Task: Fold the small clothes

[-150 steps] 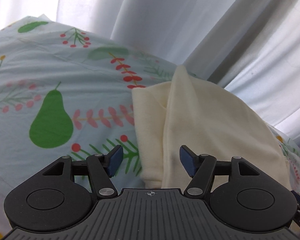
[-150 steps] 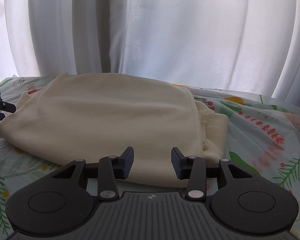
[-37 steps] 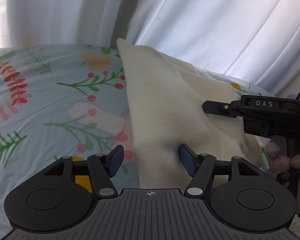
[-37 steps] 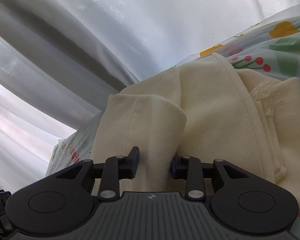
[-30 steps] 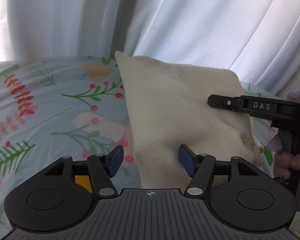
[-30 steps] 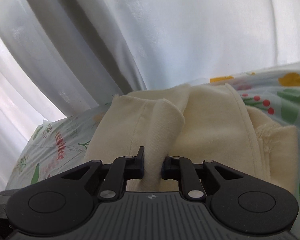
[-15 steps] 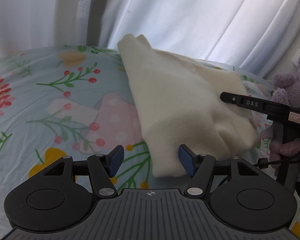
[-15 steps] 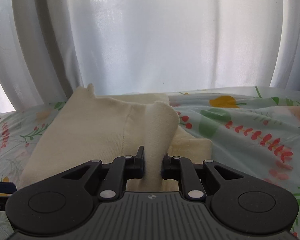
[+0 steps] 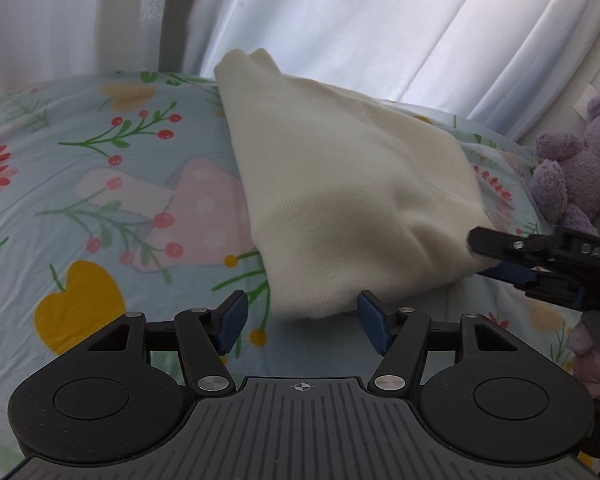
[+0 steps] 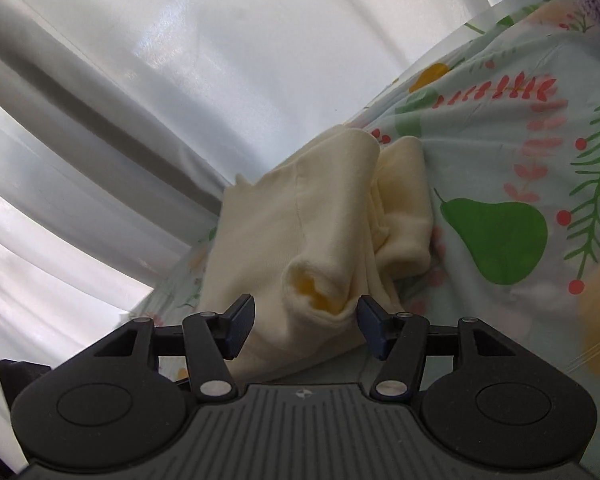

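A cream knit garment (image 9: pixel 340 200) lies folded in a thick bundle on the floral bedsheet (image 9: pixel 100 200). My left gripper (image 9: pixel 300 322) is open and empty, just short of the bundle's near edge. My right gripper (image 10: pixel 306 326) is open, its jaws wide apart on either side of a rolled cuff of the garment (image 10: pixel 312 240) without gripping it. In the left wrist view the right gripper (image 9: pixel 500 258) reaches in from the right and touches the bundle's right corner.
White curtains (image 9: pixel 380 20) hang close behind the bed. A purple teddy bear (image 9: pixel 580 168) sits at the right edge of the bed. The sheet (image 10: pixel 520 180) stretches right of the garment, printed with pears and sprigs.
My right gripper has opened and let go of the cream fold it was shut on half a second ago. The fold now lies on the bundle. My left gripper stays open, backed off slightly.
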A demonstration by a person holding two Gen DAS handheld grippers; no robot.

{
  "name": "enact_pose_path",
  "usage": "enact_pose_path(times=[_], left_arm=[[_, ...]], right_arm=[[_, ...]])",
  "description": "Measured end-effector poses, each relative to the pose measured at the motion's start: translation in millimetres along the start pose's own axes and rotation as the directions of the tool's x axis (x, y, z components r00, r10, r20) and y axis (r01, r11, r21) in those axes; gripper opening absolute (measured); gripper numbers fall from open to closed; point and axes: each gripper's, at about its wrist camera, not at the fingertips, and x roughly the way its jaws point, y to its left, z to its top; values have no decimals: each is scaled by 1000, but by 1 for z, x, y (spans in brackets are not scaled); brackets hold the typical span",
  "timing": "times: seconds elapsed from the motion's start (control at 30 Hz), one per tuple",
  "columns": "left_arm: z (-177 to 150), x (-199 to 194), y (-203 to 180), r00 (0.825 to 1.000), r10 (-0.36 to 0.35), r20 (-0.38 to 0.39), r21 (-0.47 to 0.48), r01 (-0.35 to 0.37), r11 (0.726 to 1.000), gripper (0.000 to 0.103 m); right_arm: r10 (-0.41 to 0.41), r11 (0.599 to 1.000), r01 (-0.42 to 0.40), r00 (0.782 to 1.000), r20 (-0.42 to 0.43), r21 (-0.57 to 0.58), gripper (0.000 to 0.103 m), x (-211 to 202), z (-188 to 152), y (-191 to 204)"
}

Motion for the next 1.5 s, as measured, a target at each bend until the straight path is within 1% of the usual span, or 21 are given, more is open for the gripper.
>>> enact_pose_path(times=[0.03,0.07,0.17,0.2,0.23,0.3,0.33,0.4,0.43,0.47,0.5,0.57,0.67,0.7,0.77,0.87,1.0,1.07,1.17,1.33,1.5], left_arm=[[0,2,-2,1000,-4,-4,5,4,1000,66],[-1,3,-4,1000,1,-9,9,-1,1000,66],[0,4,-7,1000,27,-4,24,-27,999,66],[0,4,-7,999,37,2,23,-37,999,66],[0,3,-5,999,47,8,19,-47,999,66],[-1,2,0,998,59,13,7,-59,998,68],[0,2,3,998,63,7,-1,-63,998,68],[1,2,7,998,60,-13,-13,-60,998,68],[1,0,9,998,54,-20,-16,-54,998,68],[1,-3,11,999,51,-17,-16,-51,999,68],[1,-8,13,999,49,-10,-12,-49,999,68],[4,-19,19,998,61,2,-12,-61,998,67],[14,-35,24,992,115,59,-30,-113,993,67],[20,-39,25,990,116,84,-48,-112,993,67],[32,-38,21,989,100,104,-62,-94,994,67],[45,-24,5,987,106,122,-21,-104,994,67],[54,10,-9,989,124,75,13,-125,992,66],[54,19,-10,992,111,64,-2,-111,994,67],[56,28,-15,992,111,57,5,-111,994,68],[57,36,-18,988,137,68,32,-139,990,75],[60,34,-10,992,115,57,-3,-115,993,76]], right_arm=[[-46,999,46,999,-14,-29,37,8,-1,4],[-87,995,86,996,-30,-48,28,15,-3,8],[-139,986,137,990,-10,-93,15,20,-4,17],[-102,989,104,995,24,-101,14,13,-5,21],[-14,998,18,999,51,-67,14,5,-4,17],[161,985,-166,983,87,47,14,-6,1,-2],[180,979,-187,980,88,82,14,-7,3,-10],[44,998,-45,998,37,37,17,2,4,-16],[-68,997,68,998,2,-31,20,9,2,-14],[-127,989,126,992,-7,-83,21,12,-1,-13],[-122,988,122,992,5,-98,24,9,-3,-11],[-171,979,175,984,46,-106,55,-4,-1,-4],[-208,964,231,964,166,-133,52,-22,5,9],[-225,952,259,953,201,-164,49,-24,7,17],[-219,921,286,942,255,-263,34,-20,15,35],[-200,861,271,959,203,-431,15,13,19,62],[-221,754,284,959,178,-593,12,57,8,78],[-278,690,343,939,204,-638,12,73,3,75],[-288,635,395,918,271,-664,8,80,-1,61],[-272,653,391,920,281,-648,8,80,1,54],[-272,724,352,936,224,-593,9,74,19,63]])
